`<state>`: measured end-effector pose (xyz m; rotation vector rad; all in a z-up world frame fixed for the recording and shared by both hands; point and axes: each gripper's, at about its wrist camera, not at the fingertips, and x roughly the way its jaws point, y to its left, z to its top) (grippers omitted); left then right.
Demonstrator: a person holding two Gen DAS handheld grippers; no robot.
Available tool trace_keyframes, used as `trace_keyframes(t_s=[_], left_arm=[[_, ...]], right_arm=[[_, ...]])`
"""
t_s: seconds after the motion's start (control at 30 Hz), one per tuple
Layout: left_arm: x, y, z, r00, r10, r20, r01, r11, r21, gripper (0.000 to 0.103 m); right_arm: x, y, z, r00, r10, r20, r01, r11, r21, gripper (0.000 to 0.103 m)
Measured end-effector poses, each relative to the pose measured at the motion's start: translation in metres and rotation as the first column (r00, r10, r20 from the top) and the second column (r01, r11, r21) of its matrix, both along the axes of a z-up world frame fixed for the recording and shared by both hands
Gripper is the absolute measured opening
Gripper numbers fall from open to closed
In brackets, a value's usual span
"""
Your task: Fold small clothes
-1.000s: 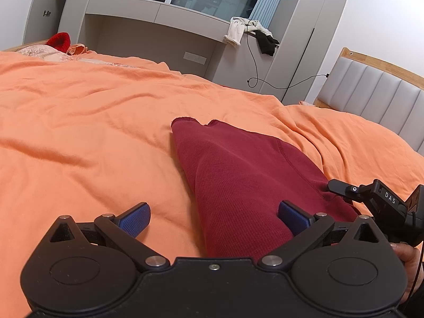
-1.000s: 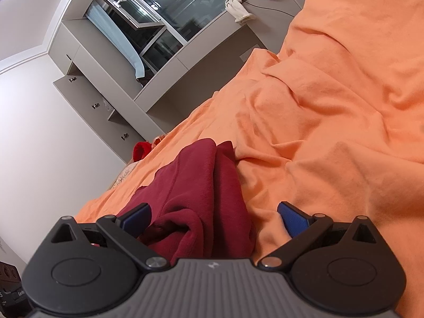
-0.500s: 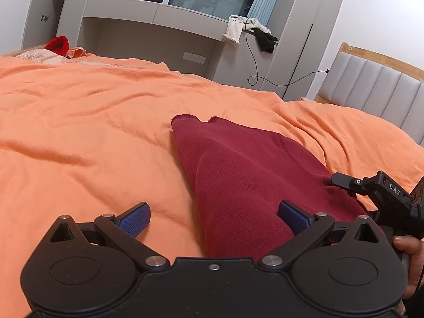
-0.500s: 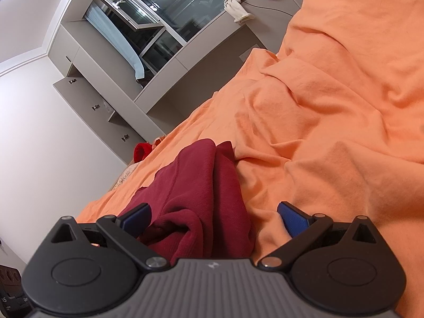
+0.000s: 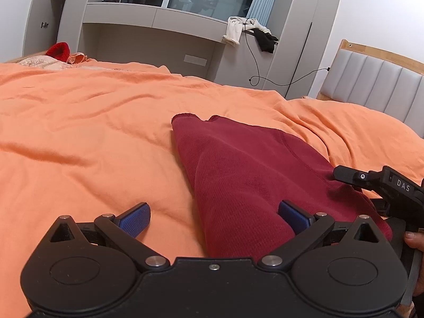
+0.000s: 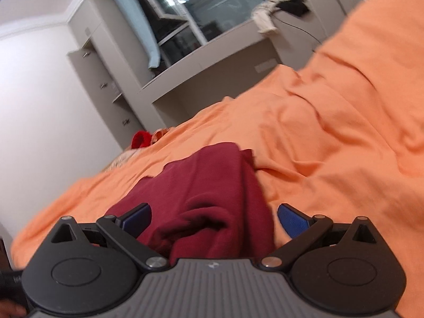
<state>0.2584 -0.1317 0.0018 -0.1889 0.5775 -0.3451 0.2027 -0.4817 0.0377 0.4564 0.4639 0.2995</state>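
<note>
The left gripper (image 5: 214, 216) is spread wide over the near end of a dark red garment (image 5: 246, 175), one blue pad on the orange bedding to the garment's left, the other over the red knit, and nothing pinched between them. The right gripper (image 6: 214, 216) is likewise released, its fingers parted to either side of the same garment (image 6: 212, 198); whether its pads touch the cloth cannot be told, and that view is blurred. The garment lies on an orange duvet (image 5: 87, 132), folded into a long narrow shape that runs away from the left camera, with a small notch at its far edge and a curved seam across its upper layer. Seen from the right wrist, its near end is bunched into loose folds between the fingers. In the left view the right gripper's black body, lettered DAS, sits at the garment's right edge, with a fingertip of the person's hand (image 5: 413, 238) below it. The duvet is wrinkled and covers the bed up to a grey padded headboard (image 5: 371, 79) with a wooden frame. Near the bed's far corner lies a bright red item (image 5: 58, 50) beside some pale fabric. Beyond stands a grey wall unit (image 5: 159, 34) with a dark window above; white and black clothes (image 5: 249, 30) hang off its ledge, and a black cable trails down.
</note>
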Motion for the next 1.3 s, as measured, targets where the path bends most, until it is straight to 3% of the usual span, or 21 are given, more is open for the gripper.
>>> trace_keyframes(t_s=[0.17, 0.3, 0.7, 0.87, 1.0, 1.17, 1.3], left_arm=[[0.0, 0.0, 0.0, 1.0, 0.0, 0.0, 0.0, 1.0, -0.001, 0.103], [0.0, 0.0, 0.0, 1.0, -0.001, 0.0, 0.001, 1.0, -0.001, 0.103], [0.0, 0.0, -0.001, 1.0, 0.0, 0.0, 0.0, 1.0, -0.001, 0.103], [0.0, 0.0, 0.0, 1.0, -0.001, 0.001, 0.001, 1.0, -0.002, 0.103], [0.0, 0.003, 0.002, 1.0, -0.016, 0.006, 0.016, 1.0, -0.017, 0.103], [0.007, 0.015, 0.01, 0.999, -0.036, -0.021, 0.034, 0.996, -0.087, 0.102], [0.013, 0.022, 0.017, 1.0, 0.003, -0.016, -0.005, 0.994, -0.107, 0.102]], right_arm=[[-0.002, 0.002, 0.001, 1.0, 0.0, -0.018, 0.0, 1.0, -0.026, 0.103], [-0.004, -0.003, -0.001, 0.995, -0.089, -0.051, 0.087, 0.995, -0.039, 0.101], [-0.013, 0.005, 0.005, 0.997, -0.076, -0.024, 0.073, 0.992, -0.101, 0.073], [-0.016, 0.001, 0.005, 0.995, -0.091, -0.031, 0.088, 0.993, -0.084, 0.054], [-0.016, -0.001, 0.005, 0.996, -0.084, -0.033, 0.081, 0.994, -0.078, 0.05], [-0.016, -0.001, 0.004, 0.996, -0.08, -0.034, 0.077, 0.994, -0.081, 0.049], [-0.015, -0.003, 0.003, 0.996, -0.083, -0.039, 0.08, 0.994, -0.07, 0.049]])
